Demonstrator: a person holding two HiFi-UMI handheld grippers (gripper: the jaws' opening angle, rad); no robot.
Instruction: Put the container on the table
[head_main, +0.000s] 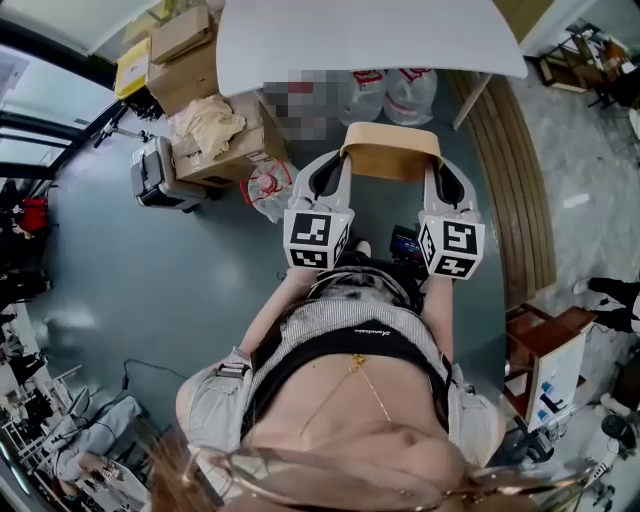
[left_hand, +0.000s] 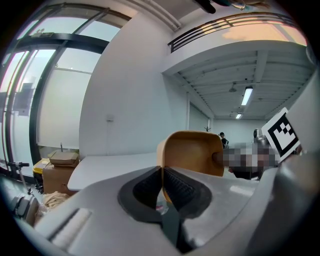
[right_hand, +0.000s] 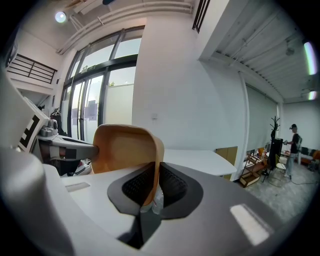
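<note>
Probably stiff and light, the tan container (head_main: 392, 152) hangs short of the white worktop (head_main: 360, 40), its thin side walls pinched by the closed left hand-held gripper (left_hand: 162, 186) and right hand-held gripper (right_hand: 154, 189), a sound hold.

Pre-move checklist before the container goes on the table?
1. Left hand-held gripper clamped on one container wall: ok.
2. Right hand-held gripper clamped on the opposite wall: ok.
3. Container over the table: not ok, it looks short of the near edge.
4. Table surface ahead bare: ok, where visible.
5. Container's height above the table: cannot tell.
</note>
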